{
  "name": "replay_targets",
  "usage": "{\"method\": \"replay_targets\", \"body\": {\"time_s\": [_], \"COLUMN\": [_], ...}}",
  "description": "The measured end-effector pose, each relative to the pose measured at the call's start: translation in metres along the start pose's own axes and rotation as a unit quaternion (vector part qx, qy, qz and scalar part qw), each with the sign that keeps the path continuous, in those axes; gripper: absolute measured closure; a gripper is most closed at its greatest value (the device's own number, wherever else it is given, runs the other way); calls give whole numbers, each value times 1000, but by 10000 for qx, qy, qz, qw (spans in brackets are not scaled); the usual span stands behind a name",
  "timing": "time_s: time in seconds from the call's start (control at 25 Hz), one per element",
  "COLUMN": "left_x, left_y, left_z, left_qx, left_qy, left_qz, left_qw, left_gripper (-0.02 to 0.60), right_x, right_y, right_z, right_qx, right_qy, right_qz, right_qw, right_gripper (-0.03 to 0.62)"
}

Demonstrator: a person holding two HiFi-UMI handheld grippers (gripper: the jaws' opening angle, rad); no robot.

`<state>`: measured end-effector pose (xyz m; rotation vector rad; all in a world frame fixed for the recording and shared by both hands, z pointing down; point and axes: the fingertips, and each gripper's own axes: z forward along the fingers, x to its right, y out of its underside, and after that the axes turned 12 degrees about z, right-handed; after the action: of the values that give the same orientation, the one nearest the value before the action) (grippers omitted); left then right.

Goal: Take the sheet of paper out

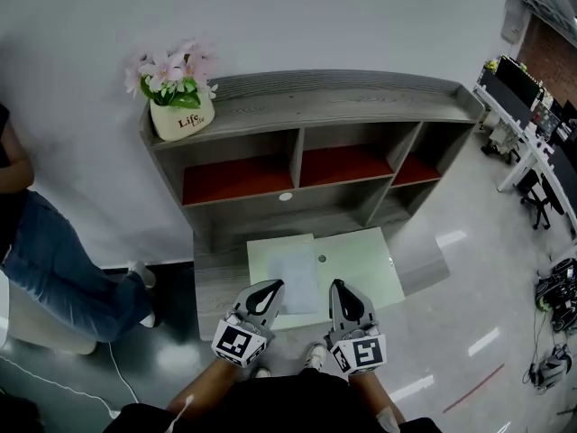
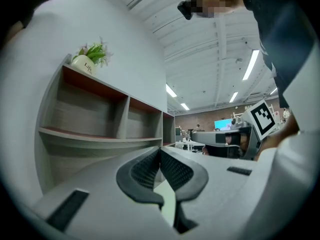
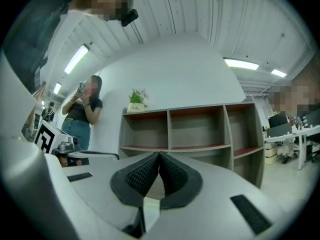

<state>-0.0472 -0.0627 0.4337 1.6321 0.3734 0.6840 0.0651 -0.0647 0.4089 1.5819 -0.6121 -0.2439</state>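
Note:
A white sheet of paper point(image 1: 296, 273) lies on an open pale green folder point(image 1: 365, 264) spread flat on the grey desk point(image 1: 216, 282). My left gripper point(image 1: 268, 289) hovers at the folder's near left corner, right beside the sheet's near edge. Its jaws meet at the tips point(image 2: 160, 150) with nothing between them. My right gripper point(image 1: 340, 287) hangs over the folder's near edge, just right of the sheet. It is shut too point(image 3: 159, 155) and holds nothing. Both point level toward the shelves.
A grey shelf unit point(image 1: 343, 106) with red-backed compartments stands at the back of the desk. On its left top sits a white flower pot point(image 1: 182, 115). A person in jeans point(image 1: 54, 269) stands at the left. Office desks point(image 1: 527, 142) and floor cables point(image 1: 554, 296) are at the right.

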Motion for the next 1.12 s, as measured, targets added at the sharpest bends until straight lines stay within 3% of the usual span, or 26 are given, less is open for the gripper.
{"method": "replay_targets", "body": {"time_s": [0.56, 1.12], "left_x": [9, 7], "left_y": [4, 17], "left_z": [48, 47], "left_qx": [-320, -753], "left_qy": [-639, -1400], "left_qz": [36, 76], "left_qw": [9974, 9873], "left_gripper": [575, 574], "right_x": [60, 72], "right_y": [1, 18], "right_z": [24, 39], "right_qx": [-318, -707], "right_qy": [-668, -1469], "right_qz": [130, 275], "right_qw": [9972, 9862], "right_gripper": [571, 571]}}
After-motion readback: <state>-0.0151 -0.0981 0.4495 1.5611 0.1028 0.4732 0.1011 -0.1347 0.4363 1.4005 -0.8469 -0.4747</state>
